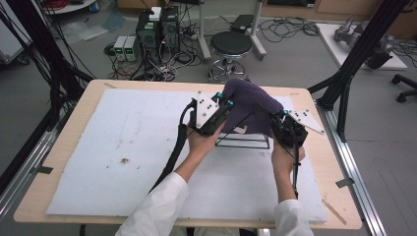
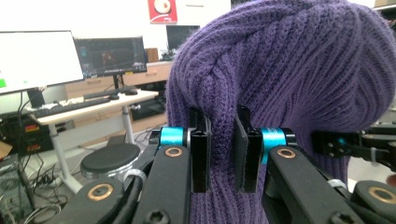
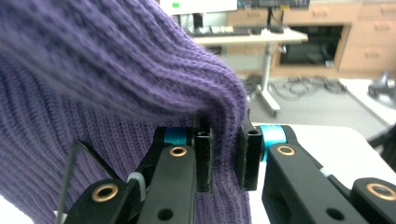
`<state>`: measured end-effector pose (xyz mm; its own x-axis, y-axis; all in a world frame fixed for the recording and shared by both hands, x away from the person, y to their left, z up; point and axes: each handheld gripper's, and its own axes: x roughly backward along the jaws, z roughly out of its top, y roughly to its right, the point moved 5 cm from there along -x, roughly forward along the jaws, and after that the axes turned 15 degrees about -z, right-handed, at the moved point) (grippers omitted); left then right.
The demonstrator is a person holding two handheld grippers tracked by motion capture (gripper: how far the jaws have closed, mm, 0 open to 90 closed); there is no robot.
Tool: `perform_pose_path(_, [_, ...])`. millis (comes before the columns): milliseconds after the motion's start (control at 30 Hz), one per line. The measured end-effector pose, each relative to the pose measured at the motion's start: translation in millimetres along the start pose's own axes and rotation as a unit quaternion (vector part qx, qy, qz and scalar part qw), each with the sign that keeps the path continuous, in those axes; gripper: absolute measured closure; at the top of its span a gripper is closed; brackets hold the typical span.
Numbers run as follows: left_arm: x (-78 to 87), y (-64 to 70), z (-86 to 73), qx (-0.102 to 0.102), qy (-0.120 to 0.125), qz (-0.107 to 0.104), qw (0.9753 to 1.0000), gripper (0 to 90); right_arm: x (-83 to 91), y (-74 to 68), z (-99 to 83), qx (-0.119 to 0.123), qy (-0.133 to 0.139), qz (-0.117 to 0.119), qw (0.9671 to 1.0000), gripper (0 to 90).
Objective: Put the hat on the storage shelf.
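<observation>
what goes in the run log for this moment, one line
left gripper: shut on purple knitted hat | right gripper: shut on hat | hat: over black wire stand | surface: white mat

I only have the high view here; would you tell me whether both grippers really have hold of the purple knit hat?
Observer: Yes. In the left gripper view, the left gripper pinches a fold of the purple knit hat between its jaws.
Operator: Thank you, and the right one?
Observer: The right gripper is likewise clamped on a fold of the hat's ribbed edge.
Operator: Is the wire stand close to the right jaws?
Observer: A black wire of the wire stand shows left of them, against the knit.
</observation>
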<state>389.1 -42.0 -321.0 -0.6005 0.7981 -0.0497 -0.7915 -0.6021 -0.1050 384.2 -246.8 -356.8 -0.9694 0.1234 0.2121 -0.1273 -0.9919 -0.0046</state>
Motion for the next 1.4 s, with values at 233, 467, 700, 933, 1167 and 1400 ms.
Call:
perform_pose_path(233, [-0.4, 0.7, -19.5, 0.023, -0.026, 0.018, 0.9992, 79.3, -4.9, 0.6, -19.9, 0.011, -0.027, -0.001, 0.9996, 80.2])
perform_pose_path(467, [-2.4, 3.1, -36.0, 0.035, -0.049, 0.032, 0.9977, 79.3, -10.5, 1.4, -30.5, 0.016, -0.066, -0.001, 0.9977, 79.6])
perform_pose_path(700, [-3.5, 11.5, -48.9, 0.026, -0.062, 0.035, 0.9971, 79.3, -18.0, 4.3, -42.5, 0.010, -0.117, -0.003, 0.9931, 78.6])
perform_pose_path(933, [-2.5, 8.9, -48.9, 0.027, -0.064, 0.033, 0.9970, 78.8, -18.6, 5.9, -43.9, 0.011, -0.125, 0.002, 0.9920, 66.8])
perform_pose_path(1167, [-2.0, 9.1, -50.0, 0.036, -0.058, 0.014, 0.9975, 71.3, -18.7, 8.4, -46.2, 0.010, -0.140, 0.006, 0.9901, 58.4])
perform_pose_path(1400, [-1.0, 9.1, -50.6, 0.023, -0.060, 0.013, 0.9978, 55.0, -17.9, 12.2, -48.3, -0.001, -0.158, -0.004, 0.9874, 41.6])
